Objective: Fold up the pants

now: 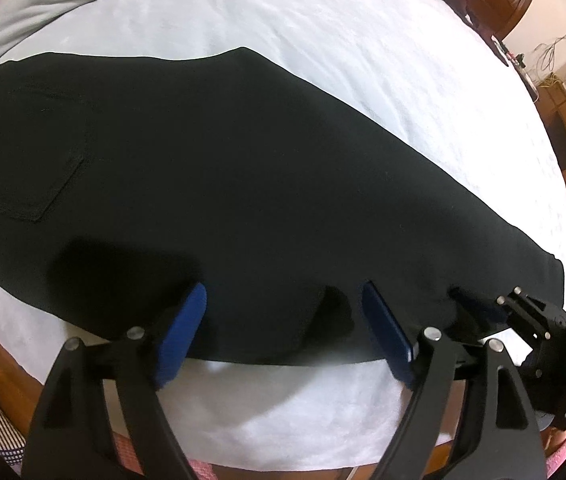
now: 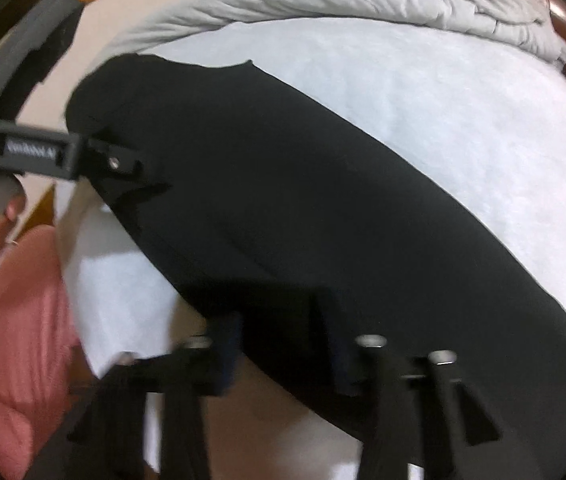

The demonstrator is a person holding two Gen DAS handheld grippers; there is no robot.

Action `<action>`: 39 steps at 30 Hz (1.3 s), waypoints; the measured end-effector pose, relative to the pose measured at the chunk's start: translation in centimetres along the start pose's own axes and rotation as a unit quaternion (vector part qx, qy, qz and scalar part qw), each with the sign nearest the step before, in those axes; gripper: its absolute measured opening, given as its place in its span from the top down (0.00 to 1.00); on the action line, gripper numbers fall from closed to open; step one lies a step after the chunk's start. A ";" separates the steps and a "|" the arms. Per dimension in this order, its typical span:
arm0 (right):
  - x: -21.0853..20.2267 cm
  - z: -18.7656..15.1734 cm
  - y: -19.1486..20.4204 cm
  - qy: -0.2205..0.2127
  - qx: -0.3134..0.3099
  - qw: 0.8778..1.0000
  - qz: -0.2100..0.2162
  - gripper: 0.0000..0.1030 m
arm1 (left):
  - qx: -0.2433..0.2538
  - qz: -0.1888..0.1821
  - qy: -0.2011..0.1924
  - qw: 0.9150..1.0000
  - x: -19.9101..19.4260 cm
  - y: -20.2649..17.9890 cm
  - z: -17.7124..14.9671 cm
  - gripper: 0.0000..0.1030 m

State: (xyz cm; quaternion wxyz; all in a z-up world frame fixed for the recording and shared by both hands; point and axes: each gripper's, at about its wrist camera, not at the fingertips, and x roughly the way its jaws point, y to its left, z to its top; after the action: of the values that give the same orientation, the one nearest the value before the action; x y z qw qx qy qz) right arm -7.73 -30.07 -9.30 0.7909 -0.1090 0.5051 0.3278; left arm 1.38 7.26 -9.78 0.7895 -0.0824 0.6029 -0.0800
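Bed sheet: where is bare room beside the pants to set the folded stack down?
Free: white sheet between black pants and grey duvet; a narrower strip at the near edge. Crowded: near edge, where both tools work.

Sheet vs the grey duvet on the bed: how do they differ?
The sheet is white and spread flat; the duvet is grey and bunched along the far edge. The sheet carries the black pants; the duvet sits beyond them. Both are soft bedding.
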 end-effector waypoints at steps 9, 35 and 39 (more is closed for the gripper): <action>-1.8 -1.7 -0.3 -0.011 0.001 0.998 0.054 0.92 | 0.011 0.007 -0.007 1.000 0.4 -1.7 0.8 0.19; -18.8 -21.9 -27.2 -0.105 0.491 0.863 -0.058 0.53 | 0.142 0.056 0.001 0.988 7.0 -18.6 -0.6 0.12; -17.8 -22.3 -27.7 -0.099 0.487 0.866 -0.060 0.53 | 0.137 0.040 -0.004 0.990 6.6 -20.8 -1.2 0.12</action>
State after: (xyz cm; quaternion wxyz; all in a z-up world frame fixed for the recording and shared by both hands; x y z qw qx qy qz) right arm -11.43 -69.60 -8.57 0.8072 0.2930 0.5123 0.0014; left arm 1.38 -14.52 -11.54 0.7985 0.0503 0.5858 -0.1295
